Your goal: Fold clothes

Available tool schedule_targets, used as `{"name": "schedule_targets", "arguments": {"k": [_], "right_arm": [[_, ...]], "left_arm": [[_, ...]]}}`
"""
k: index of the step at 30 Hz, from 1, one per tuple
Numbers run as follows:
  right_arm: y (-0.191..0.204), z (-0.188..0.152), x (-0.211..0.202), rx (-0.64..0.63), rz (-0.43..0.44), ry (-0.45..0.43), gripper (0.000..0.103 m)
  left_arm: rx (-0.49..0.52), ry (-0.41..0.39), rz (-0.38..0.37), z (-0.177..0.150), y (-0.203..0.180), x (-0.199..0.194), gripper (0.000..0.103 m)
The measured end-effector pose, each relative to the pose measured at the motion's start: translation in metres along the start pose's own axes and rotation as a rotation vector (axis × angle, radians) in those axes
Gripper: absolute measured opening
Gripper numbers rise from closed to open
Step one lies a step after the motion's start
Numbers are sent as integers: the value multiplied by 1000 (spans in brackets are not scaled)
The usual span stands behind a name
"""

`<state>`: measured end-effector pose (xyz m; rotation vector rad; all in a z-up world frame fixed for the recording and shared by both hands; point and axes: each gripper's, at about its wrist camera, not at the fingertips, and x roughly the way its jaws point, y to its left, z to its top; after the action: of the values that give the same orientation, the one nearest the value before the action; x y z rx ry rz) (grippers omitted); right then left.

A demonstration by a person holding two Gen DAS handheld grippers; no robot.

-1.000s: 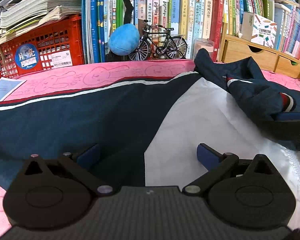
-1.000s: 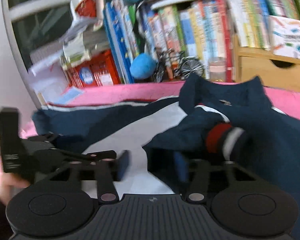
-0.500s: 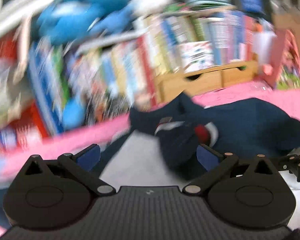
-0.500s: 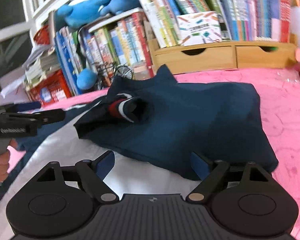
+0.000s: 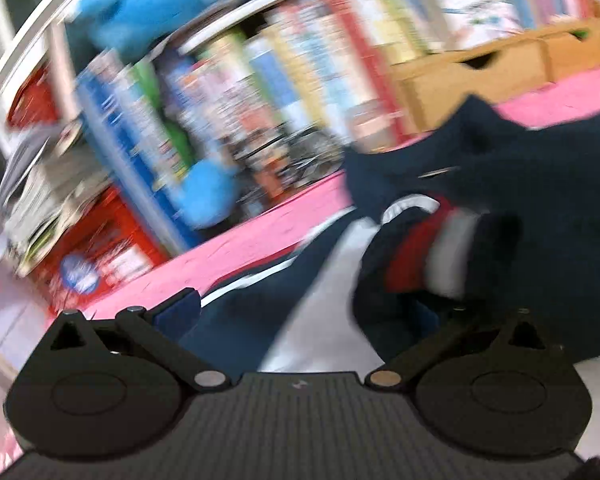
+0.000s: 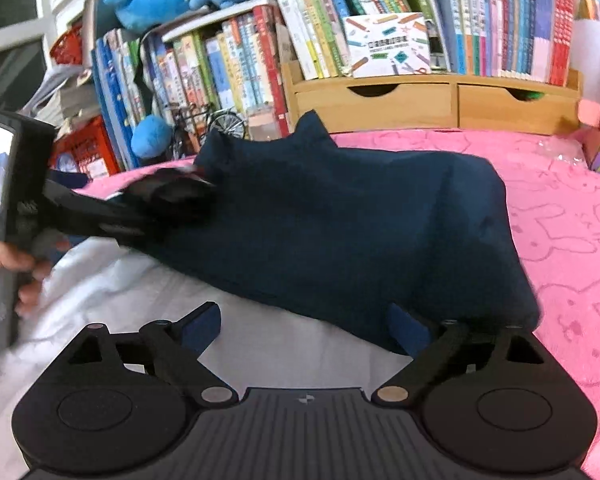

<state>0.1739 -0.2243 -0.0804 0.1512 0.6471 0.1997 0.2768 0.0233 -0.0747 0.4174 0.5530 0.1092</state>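
A navy jacket [image 6: 340,220] with a white panel [image 6: 140,292] lies on the pink blanket [image 6: 560,220], one navy part folded over the white. My right gripper [image 6: 304,326] is open at the near edge of that fold, its right finger against the navy cloth, with nothing clamped. My left gripper [image 5: 300,316] is open too, in a blurred view. Its right finger is close to the bunched sleeve with a red and white cuff [image 5: 428,252]. In the right wrist view the left gripper [image 6: 176,196] reaches onto that sleeve end, held by a hand [image 6: 4,256].
A bookshelf [image 6: 260,48] full of books runs along the back, with a wooden drawer unit [image 6: 420,100] at its foot. A red crate [image 6: 88,148], a blue plush ball [image 6: 152,136] and a model bicycle [image 6: 208,124] stand at the back left. Bare pink blanket lies to the right.
My right gripper opened, let the sleeve bundle go and drew back to the right. My left gripper swung right from the jacket's body toward the bunched cuff.
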Motion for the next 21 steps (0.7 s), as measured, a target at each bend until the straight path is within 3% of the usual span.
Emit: {"name": "schedule_targets", "arguments": {"k": [4, 8, 12, 16, 21], "right_arm": [[3, 0, 1, -15, -4, 6, 93], [6, 0, 2, -29, -8, 12, 97], [9, 0, 3, -46, -20, 19, 98], [12, 0, 4, -63, -36, 25, 99], [8, 0, -3, -89, -78, -5, 97]], "left_arm": [[-154, 58, 51, -15, 54, 2, 103], [-272, 122, 172, -33, 95, 2, 103], [-359, 167, 146, -49, 117, -1, 103], [-332, 70, 74, -42, 109, -15, 103], [-193, -25, 27, -18, 72, -20, 103]]}}
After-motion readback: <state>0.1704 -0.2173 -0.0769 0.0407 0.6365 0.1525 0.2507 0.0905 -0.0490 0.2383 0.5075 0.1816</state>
